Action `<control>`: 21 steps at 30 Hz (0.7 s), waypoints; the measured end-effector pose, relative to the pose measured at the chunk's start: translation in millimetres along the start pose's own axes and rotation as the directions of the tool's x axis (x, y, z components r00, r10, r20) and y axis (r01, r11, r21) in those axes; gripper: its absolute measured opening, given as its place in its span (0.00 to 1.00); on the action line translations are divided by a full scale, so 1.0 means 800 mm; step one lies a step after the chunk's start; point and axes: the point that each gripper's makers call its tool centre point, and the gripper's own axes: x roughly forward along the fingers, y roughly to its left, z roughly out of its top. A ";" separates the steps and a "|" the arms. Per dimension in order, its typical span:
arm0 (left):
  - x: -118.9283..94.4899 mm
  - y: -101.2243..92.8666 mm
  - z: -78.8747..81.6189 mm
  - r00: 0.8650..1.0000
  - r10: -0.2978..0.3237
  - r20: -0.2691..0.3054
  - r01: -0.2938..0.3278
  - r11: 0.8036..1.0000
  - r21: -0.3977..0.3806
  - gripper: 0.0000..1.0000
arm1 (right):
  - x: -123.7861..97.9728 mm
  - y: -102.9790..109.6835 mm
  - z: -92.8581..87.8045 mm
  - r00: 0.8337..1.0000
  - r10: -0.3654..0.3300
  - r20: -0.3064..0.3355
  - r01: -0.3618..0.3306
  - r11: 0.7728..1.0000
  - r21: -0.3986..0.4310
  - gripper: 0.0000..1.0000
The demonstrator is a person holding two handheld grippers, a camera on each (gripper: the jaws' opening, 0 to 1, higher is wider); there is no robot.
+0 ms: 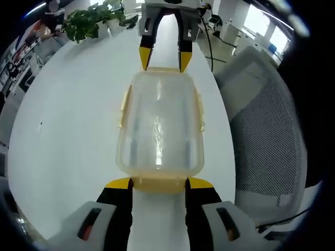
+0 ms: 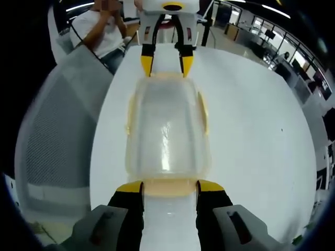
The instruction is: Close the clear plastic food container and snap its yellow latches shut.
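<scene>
The clear plastic food container (image 1: 159, 125) is lying on the white desk (image 1: 68, 141) with its lid already resting on top, close to the desk edge that a mesh chair (image 1: 267, 136) is standing beside. Its long axis is running straight from one gripper to the other. The yellow side latches (image 1: 200, 110) along its long sides are looking flared outward rather than snapped down, though I cannot be sure.

The left gripper (image 1: 159, 183) is reaching to one short end, jaws spread about as wide as the end latch (image 1: 159, 184) and sitting either side of it; whether they are touching it I cannot tell. The right gripper (image 2: 169, 186) is doing the same at the opposite end, parted and holding nothing.

The closing step seems done, and latching is in hand. The next move calls for pressing each end latch down against the rim until it clicks, then working the side ones.

A potted plant (image 1: 91, 21) is sitting at the far desk edge.
</scene>
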 end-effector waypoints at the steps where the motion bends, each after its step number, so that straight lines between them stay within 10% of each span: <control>1: 0.001 0.001 0.001 1.000 0.000 -0.001 0.000 1.000 0.001 0.38 | -0.001 0.000 -0.001 1.000 -0.001 0.001 0.001 1.000 0.001 0.37; 21: 0.018 0.001 0.029 1.000 -0.003 -0.002 0.003 1.000 0.009 0.38 | -0.013 -0.002 -0.031 1.000 -0.003 -0.011 0.003 1.000 0.009 0.37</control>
